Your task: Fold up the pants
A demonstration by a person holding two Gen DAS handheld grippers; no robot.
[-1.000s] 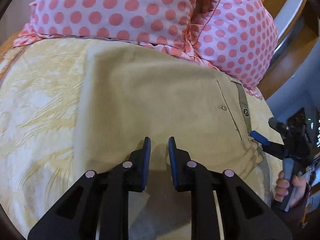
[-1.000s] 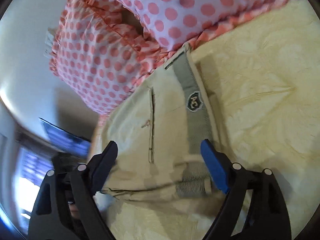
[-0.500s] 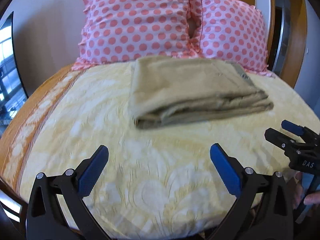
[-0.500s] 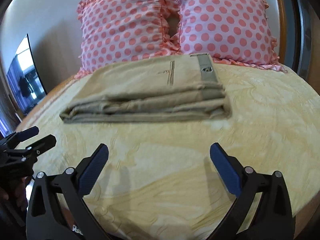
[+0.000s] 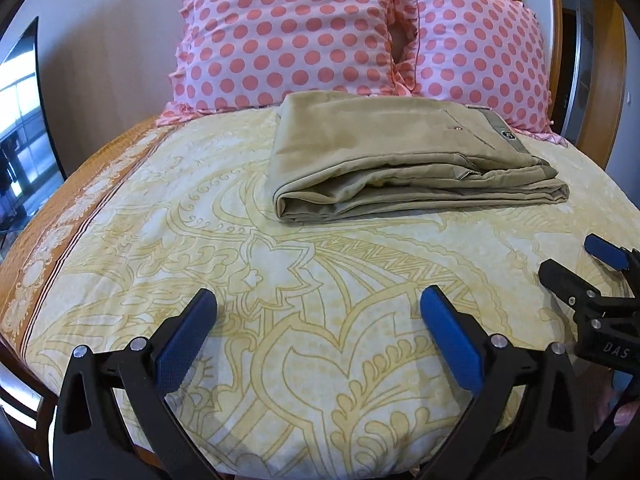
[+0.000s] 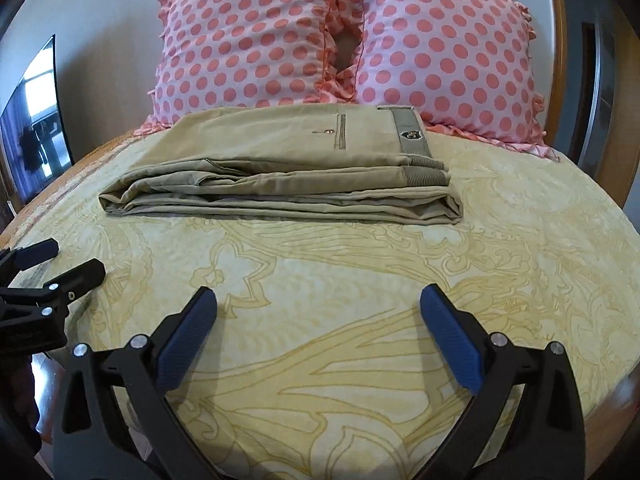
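Khaki pants [image 5: 384, 160] lie folded in a flat rectangular stack on the yellow patterned bedspread [image 5: 280, 280], close to the pillows; they also show in the right wrist view [image 6: 288, 168], waistband and badge to the right. My left gripper [image 5: 318, 308] is open and empty, well back from the pants over the bedspread. My right gripper [image 6: 318, 308] is open and empty too, likewise back from the stack. The right gripper shows at the right edge of the left wrist view [image 5: 576, 264]; the left gripper shows at the left edge of the right wrist view [image 6: 56, 260].
Two pink pillows with coral dots [image 5: 288, 28] [image 6: 444, 52] lean against the wall behind the pants. A wooden frame [image 5: 616, 60] stands at the right. A dark screen [image 6: 36, 116] hangs on the left wall. An orange border [image 5: 60, 224] runs along the bedspread's left edge.
Both grippers pulled back from the pants toward the near side of the bed. The left gripper, nearly shut over the pants a second ago, is now wide open.
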